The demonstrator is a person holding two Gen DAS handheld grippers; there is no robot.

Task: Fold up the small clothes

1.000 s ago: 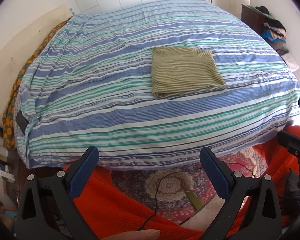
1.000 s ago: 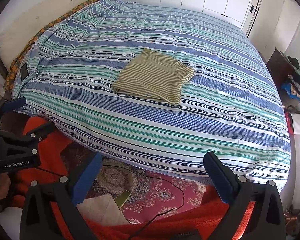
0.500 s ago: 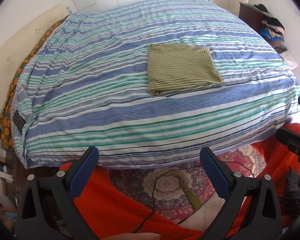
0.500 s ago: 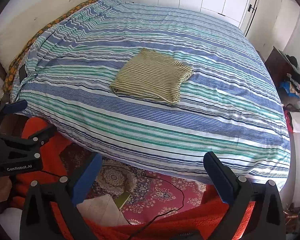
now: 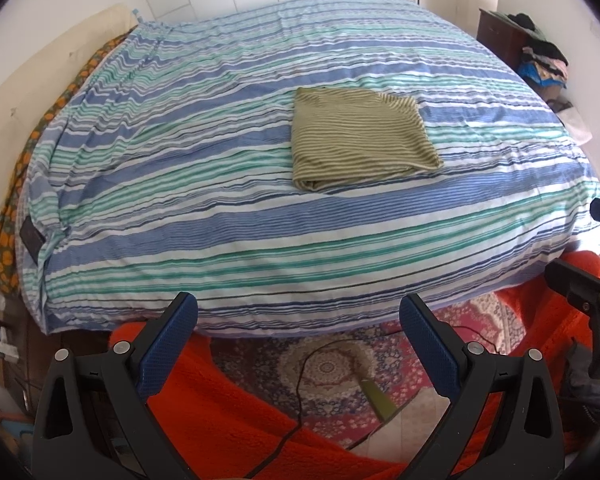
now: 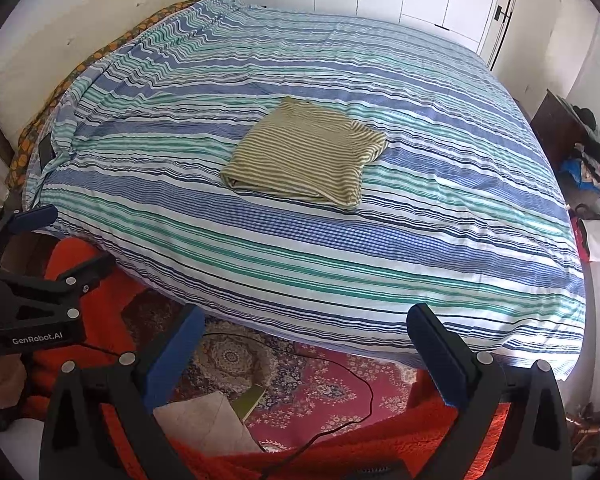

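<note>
An olive-and-white striped garment (image 5: 360, 138) lies folded into a neat rectangle in the middle of the bed; it also shows in the right wrist view (image 6: 306, 152). My left gripper (image 5: 298, 318) is open and empty, held off the foot of the bed, well short of the garment. My right gripper (image 6: 306, 328) is open and empty too, held off the bed's near edge. The right gripper shows at the right edge of the left wrist view (image 5: 588, 292), and the left gripper at the left edge of the right wrist view (image 6: 32, 280).
The bed carries a blue, green and white striped cover (image 5: 220, 184). An orange blanket (image 5: 228, 420), a patterned rug (image 6: 320, 392) with a black cable, and paper lie below the grippers. A dark nightstand piled with clothes (image 5: 540, 60) stands at the right.
Both grippers have drawn back and tilted slightly, so the bed and the folded garment sit a little differently in view. The garment itself has not moved. Both grippers stay open.
</note>
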